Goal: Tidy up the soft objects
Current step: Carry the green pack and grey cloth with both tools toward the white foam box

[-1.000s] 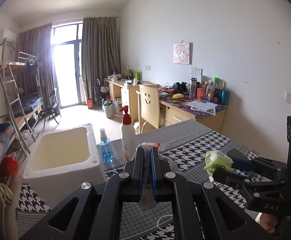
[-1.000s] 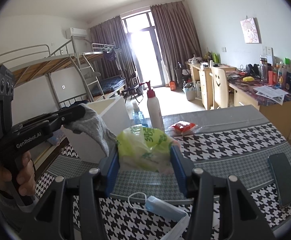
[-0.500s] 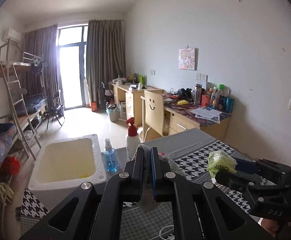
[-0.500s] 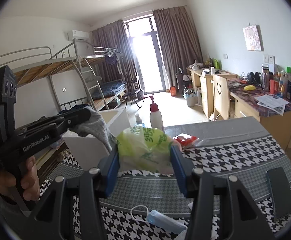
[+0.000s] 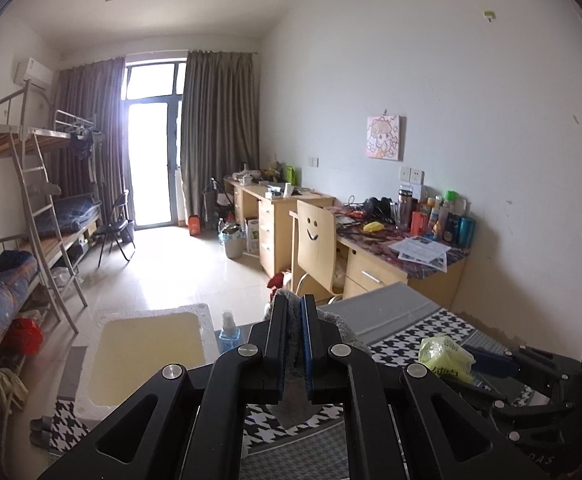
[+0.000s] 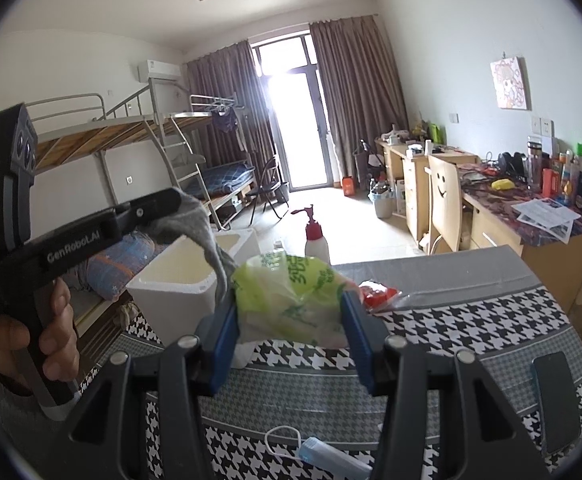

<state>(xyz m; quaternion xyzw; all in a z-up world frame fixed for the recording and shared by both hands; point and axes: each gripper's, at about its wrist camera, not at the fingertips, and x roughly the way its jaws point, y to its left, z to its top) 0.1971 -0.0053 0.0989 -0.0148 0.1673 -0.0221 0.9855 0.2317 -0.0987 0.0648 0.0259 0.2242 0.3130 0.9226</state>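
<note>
My left gripper [image 5: 293, 312] is shut on a grey cloth [image 5: 333, 322] that bulges out past its fingers. In the right wrist view that cloth [image 6: 207, 236] hangs down from the left gripper [image 6: 171, 200], which a hand [image 6: 51, 336] holds at the left. My right gripper [image 6: 291, 320] is shut on a soft yellow-green plastic pack [image 6: 291, 300] lifted above the table; the same pack [image 5: 445, 358] shows at the right of the left wrist view. An open white foam box [image 5: 147, 356] stands below and left of the left gripper, also visible as the foam box [image 6: 183, 280] behind the hanging cloth.
The table wears a black-and-white houndstooth cover [image 6: 451, 320]. On it are a pump bottle [image 6: 317, 240], a blue spray bottle [image 5: 229, 330], a red packet [image 6: 379, 294], a dark phone [image 6: 557, 396] and a face mask [image 6: 315, 450]. Bunk beds [image 5: 31, 220] stand left, desks [image 5: 371, 248] along the right wall.
Both grippers have risen with their loads still held; the table, foam box and bottles sit lower in both views.
</note>
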